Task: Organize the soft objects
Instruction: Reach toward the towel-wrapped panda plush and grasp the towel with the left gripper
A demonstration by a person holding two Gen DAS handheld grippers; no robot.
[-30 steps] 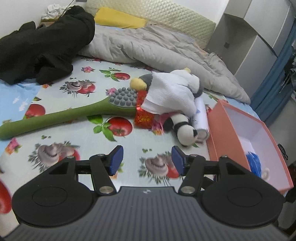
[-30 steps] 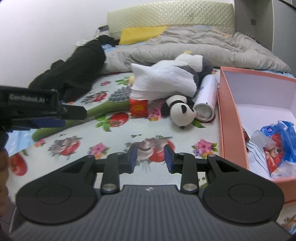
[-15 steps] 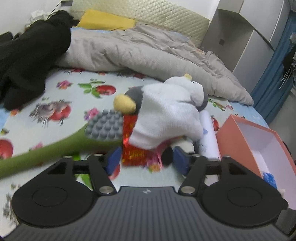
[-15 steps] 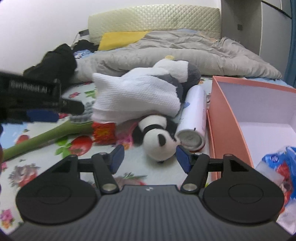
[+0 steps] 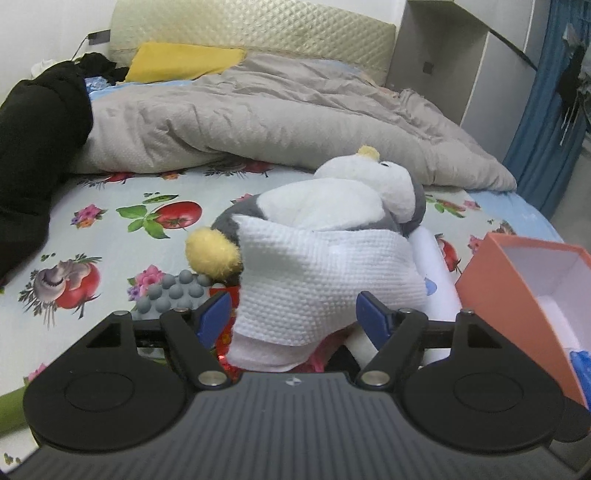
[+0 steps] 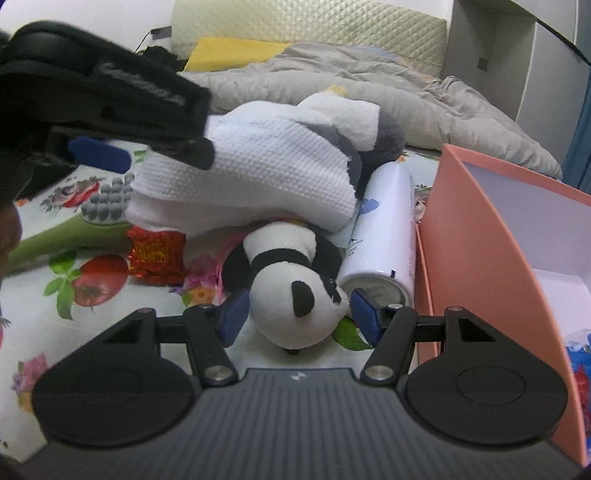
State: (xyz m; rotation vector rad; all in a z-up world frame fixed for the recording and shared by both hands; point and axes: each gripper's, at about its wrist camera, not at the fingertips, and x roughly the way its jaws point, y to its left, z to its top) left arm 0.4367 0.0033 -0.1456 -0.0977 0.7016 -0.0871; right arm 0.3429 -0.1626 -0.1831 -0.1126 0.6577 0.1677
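Left gripper (image 5: 291,314) stands parted around the white cloth (image 5: 325,280) at lower centre, not pinching; right gripper (image 6: 299,314) gapes either side of the panda plush (image 6: 295,291) at lower centre; close both squarely, then lift toward the orange box (image 6: 476,258).

Both views ride low over the bed, each looking forward and downward along its own jaws toward the quilted headboard (image 5: 251,35), and both sit very close to the heap around the white cloth (image 5: 325,280). The left wrist view looks straight at the cloth's near side, with the orange box (image 5: 517,295) to the right of it, while the right wrist view sits further right, nearest the panda toy (image 6: 291,288) just below the cloth. The two share the cloth, the grey penguin plush (image 6: 376,129) under it, the white tube (image 6: 384,236), the box and the rumpled duvet (image 5: 258,110) behind.
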